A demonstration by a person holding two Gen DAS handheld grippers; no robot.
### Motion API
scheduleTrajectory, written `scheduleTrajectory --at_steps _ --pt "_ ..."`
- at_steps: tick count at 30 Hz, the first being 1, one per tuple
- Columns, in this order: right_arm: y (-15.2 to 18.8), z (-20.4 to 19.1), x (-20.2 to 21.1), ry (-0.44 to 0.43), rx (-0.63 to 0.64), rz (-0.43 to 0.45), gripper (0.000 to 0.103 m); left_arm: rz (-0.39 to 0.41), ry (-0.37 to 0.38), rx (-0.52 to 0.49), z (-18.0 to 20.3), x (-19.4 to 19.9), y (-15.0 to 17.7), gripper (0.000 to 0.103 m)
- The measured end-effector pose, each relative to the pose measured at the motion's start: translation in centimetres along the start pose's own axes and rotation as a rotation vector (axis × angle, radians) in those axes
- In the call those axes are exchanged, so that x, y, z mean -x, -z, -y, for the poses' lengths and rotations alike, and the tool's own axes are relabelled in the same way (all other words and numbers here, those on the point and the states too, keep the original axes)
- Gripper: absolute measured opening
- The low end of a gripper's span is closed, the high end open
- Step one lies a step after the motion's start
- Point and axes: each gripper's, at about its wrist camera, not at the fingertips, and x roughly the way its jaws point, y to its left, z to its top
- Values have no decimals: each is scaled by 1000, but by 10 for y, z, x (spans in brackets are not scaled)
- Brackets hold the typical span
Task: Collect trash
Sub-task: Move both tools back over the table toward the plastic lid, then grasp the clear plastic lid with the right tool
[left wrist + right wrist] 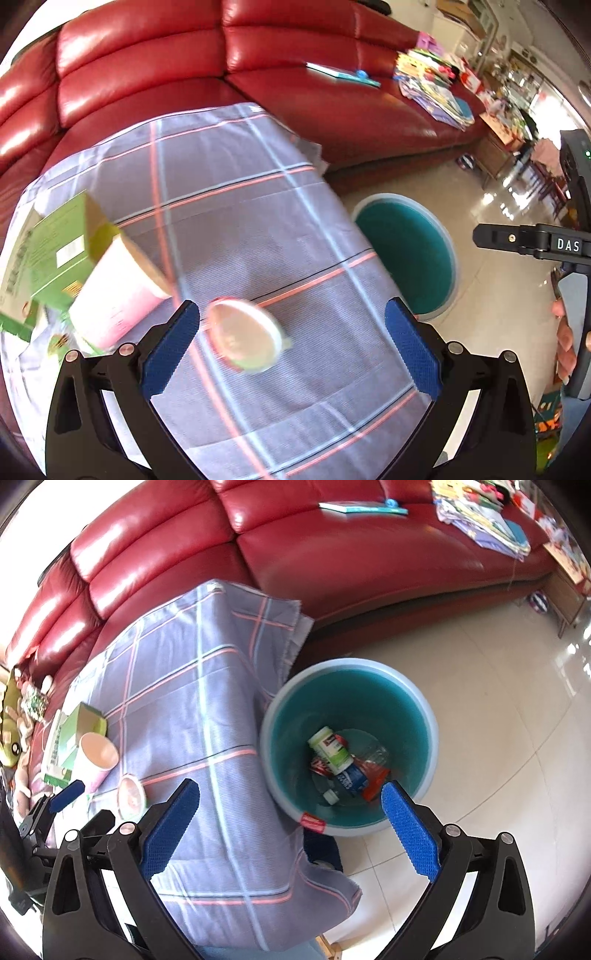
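Between the blue pads of the left gripper point(291, 325), whose jaws are spread wide and grasp nothing, a small round tub point(245, 336) lies on its side on the checked cloth point(258, 192) — blurred, so I cannot tell whether either pad touches it. Just left of it a pink paper cup point(118, 299) lies tipped, resting against a green carton point(55, 251).

Over at the other side the right gripper point(290, 808) is likewise released, jaws wide apart and empty, hanging above the edge of the cloth and the near rim of a teal bin point(424, 716) that stands on the tiled floor point(498, 738) beside the covered table. Inside the bin lie a green-and-white bottle point(330, 747), a clear bottle with a blue label point(351, 781) and a red can point(319, 766).

Beyond the table runs a red leather sofa point(140, 62) with a thin book point(340, 74) and a heap of papers point(432, 85) on its seat — the person's fingers point(563, 336) show at the right edge of the left view, wrapped round the other handle
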Motion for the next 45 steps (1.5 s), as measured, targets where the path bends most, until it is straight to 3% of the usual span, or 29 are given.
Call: scheduleTrajectory --at_steps 17,25,33,41,44,45 --pt "29 -120 -36 -51 193 -94 99 18 -117 156 -120 37 54 96" --pt "44 -168 -74 -58 288 -179 99 -3 -134 198 -159 31 67 96" --pt "47 -196 -100 -44 333 -193 99 -10 -129 204 -180 24 68 96" --pt "47 -207 -117 -18 364 -210 83 -12 -120 184 -184 18 62 96" --pt "49 -210 -123 -9 384 -221 68 -12 -125 163 -183 15 57 96" --pt "50 -210 -124 -8 387 -225 56 -15 -127 157 -182 13 54 96"
